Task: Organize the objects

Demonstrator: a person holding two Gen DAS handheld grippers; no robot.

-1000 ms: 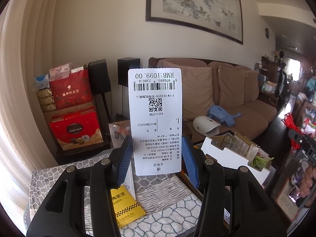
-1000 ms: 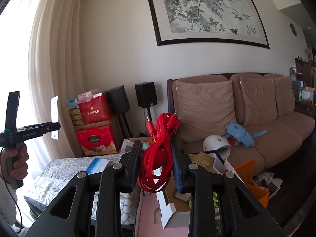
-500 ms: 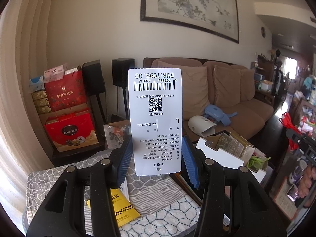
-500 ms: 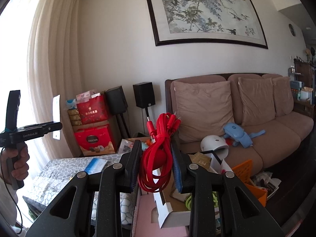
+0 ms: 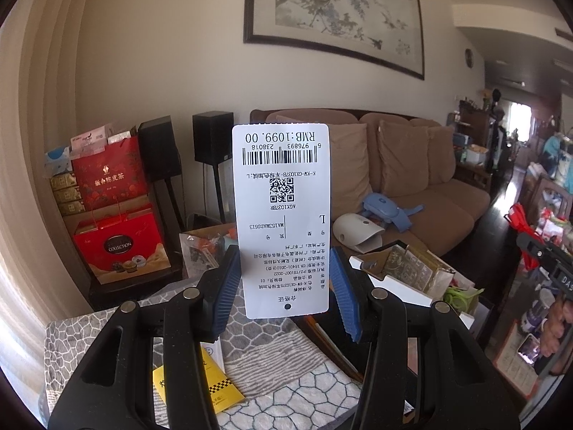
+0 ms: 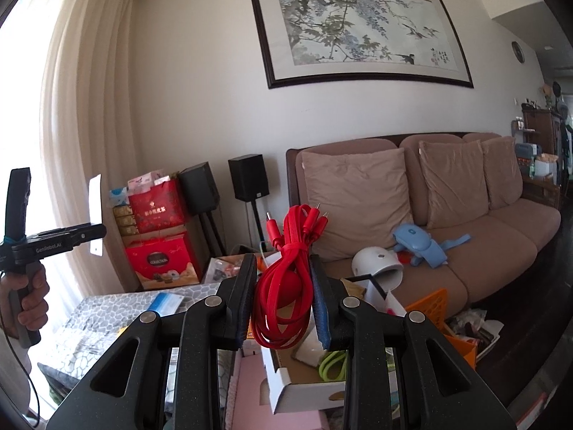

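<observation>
The left tool [image 5: 284, 286] holds a white tag [image 5: 280, 215] upright, seemingly pinched by its edges. The right tool [image 6: 284, 301] grips a red cable bundle [image 6: 286, 276] above a box [image 6: 286, 383].

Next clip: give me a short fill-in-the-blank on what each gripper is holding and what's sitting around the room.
1. The left gripper holds a white ____ printed with a barcode and QR code.
2. The right gripper is shut on a bundled cable coloured ____.
3. The blue massager lies on the brown ____.
4. Above the sofa hangs a framed ____.

Missing: price tag; red; sofa; painting
</observation>
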